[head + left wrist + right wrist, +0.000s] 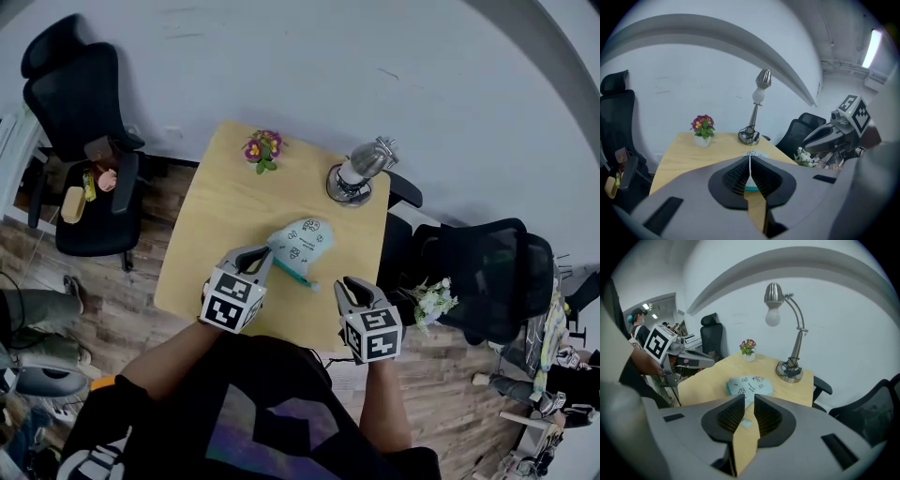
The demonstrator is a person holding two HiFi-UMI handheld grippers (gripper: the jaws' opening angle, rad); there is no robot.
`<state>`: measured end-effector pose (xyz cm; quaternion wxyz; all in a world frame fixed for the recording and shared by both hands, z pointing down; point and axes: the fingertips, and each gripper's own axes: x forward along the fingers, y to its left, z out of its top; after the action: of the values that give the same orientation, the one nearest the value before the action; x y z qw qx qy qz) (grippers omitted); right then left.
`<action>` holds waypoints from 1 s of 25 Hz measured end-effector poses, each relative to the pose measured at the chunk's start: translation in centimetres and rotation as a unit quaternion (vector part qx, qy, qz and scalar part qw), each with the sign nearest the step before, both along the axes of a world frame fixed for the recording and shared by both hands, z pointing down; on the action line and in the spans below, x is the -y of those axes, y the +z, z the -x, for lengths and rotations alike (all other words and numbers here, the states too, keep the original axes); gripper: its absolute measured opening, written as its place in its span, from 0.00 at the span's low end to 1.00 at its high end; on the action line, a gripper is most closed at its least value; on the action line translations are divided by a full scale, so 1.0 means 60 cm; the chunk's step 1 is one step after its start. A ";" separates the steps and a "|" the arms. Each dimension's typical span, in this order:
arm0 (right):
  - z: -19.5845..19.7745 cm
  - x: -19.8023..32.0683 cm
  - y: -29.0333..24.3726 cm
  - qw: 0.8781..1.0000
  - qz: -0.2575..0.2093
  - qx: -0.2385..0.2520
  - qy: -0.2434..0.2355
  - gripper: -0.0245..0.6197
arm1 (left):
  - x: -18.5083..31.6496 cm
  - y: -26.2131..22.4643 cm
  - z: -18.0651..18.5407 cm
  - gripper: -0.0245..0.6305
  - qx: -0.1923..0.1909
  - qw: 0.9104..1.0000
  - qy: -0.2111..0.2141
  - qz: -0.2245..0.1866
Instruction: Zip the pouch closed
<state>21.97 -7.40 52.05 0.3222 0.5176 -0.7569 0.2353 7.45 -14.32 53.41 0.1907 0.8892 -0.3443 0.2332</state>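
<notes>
The pale blue printed pouch (302, 242) (750, 385) with a teal zipper edge lies flat on the wooden table (216, 225). My left gripper (267, 255) (750, 164) is shut, and its tip is at the pouch's near left corner. A thin pale line runs between its pads; I cannot tell whether that is pouch fabric. My right gripper (347, 284) (749, 404) is open a short way right of the pouch's near end. Only table wood and a small pale patch show in its gap. The pouch (752, 154) peeks over the left pads.
A silver desk lamp (359, 169) stands at the table's far right and a small flower pot (262, 148) at the far edge. Black office chairs (84, 141) (487, 272) flank the table. White flowers (431, 300) sit beside the right chair.
</notes>
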 end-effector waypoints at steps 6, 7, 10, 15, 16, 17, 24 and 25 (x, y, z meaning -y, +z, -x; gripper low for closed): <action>0.010 0.038 -0.134 0.990 -0.136 0.008 0.041 0.12 | -0.006 -0.126 -0.034 0.06 -0.045 0.996 0.013 -0.071; 0.012 0.040 -0.153 0.987 -0.155 0.010 0.049 0.10 | -0.008 -0.145 -0.037 0.06 -0.050 0.995 0.015 -0.082; 0.020 0.040 -0.195 0.978 -0.195 0.022 0.066 0.07 | -0.015 -0.197 -0.047 0.06 -0.062 0.991 0.022 -0.112; 0.031 0.022 -0.229 0.968 -0.230 0.039 0.087 0.06 | -0.035 -0.246 -0.067 0.05 -0.081 0.986 0.041 -0.142; 0.033 0.019 -0.233 0.967 -0.236 0.040 0.089 0.06 | -0.040 -0.250 -0.072 0.05 -0.082 0.985 0.047 -0.145; 0.034 0.016 -0.237 0.965 -0.241 0.041 0.091 0.06 | -0.045 -0.252 -0.078 0.05 -0.082 0.984 0.052 -0.147; 0.024 0.002 -0.228 0.963 -0.241 0.041 0.114 0.06 | -0.063 -0.244 -0.100 0.05 -0.082 0.984 0.075 -0.142; 0.022 0.001 -0.225 0.963 -0.238 0.042 0.116 0.06 | -0.063 -0.244 -0.101 0.06 -0.082 0.984 0.076 -0.142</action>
<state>20.63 -7.43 38.53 0.1283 0.6535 -0.7384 0.1058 13.54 -10.51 38.76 0.0719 0.9469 -0.2885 0.1223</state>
